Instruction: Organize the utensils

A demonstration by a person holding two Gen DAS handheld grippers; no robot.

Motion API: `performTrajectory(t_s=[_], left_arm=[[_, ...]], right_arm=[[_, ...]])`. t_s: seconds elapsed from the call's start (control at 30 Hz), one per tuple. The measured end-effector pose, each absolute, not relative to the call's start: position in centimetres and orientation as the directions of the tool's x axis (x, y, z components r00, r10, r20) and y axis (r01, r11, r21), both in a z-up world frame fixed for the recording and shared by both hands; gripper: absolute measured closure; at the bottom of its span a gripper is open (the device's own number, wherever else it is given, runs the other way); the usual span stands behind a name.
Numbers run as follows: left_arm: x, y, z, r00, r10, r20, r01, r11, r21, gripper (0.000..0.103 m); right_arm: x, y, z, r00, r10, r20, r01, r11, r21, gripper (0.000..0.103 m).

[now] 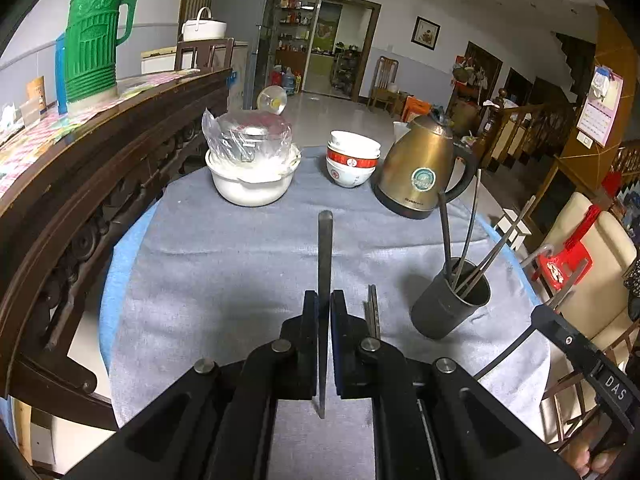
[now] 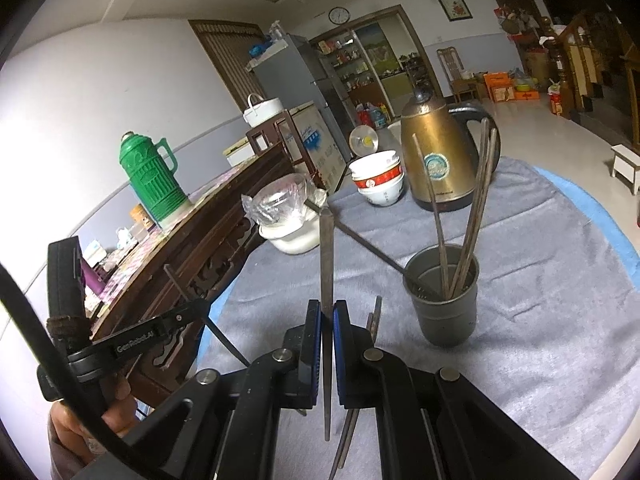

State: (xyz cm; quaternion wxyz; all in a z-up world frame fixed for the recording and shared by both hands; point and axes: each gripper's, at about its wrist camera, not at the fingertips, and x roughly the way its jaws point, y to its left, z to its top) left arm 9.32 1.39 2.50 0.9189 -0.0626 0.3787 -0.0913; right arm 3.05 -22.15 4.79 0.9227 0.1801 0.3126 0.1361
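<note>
Chopstick stands pinched in my left claw at lower centre; my right claw pinches another chopstick, the dark cup at its right.

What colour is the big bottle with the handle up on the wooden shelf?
The bottle is green; it shows best in the left wrist view.

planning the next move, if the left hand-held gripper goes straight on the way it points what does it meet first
Probably nothing soon: the left hand-held gripper, shut on a chopstick, points over bare grey cloth. Far ahead lie the stacked bowls, though depth is unclear.
</note>
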Motion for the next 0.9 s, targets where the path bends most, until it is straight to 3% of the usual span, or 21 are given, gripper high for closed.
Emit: performTrajectory(t_s=[0.5, 0.77, 0.87, 0.9], left_arm=[[7.9, -0.8, 6.1, 0.747, -0.242, -0.619, 0.182, 0.970, -0.160, 0.097], [11.4, 4.1, 3.4, 0.682, -0.205, -0.702, 0.037, 0.968, -0.246, 0.097], [13.4, 5.7, 1.0, 0.628, -0.214, -0.749, -0.004, 0.961, -0.278, 0.089], [14.3, 6.1, 0.0, 0.602, -0.208, -0.771, -0.026, 0.960, -0.279, 0.080]], right_arm=[[2.1, -27.0, 6.2, 0.833, 0.280, -0.478, -0.042, 0.893, 0.449, 0.097], [2.0, -27.7, 5.9, 0.826, 0.293, -0.481, -0.040, 0.882, 0.470, 0.097], [2.2, -27.5, 5.6, 0.821, 0.301, -0.485, -0.043, 0.880, 0.473, 0.097], [2.2, -27.2, 5.6, 0.818, 0.296, -0.493, -0.042, 0.886, 0.461, 0.097]])
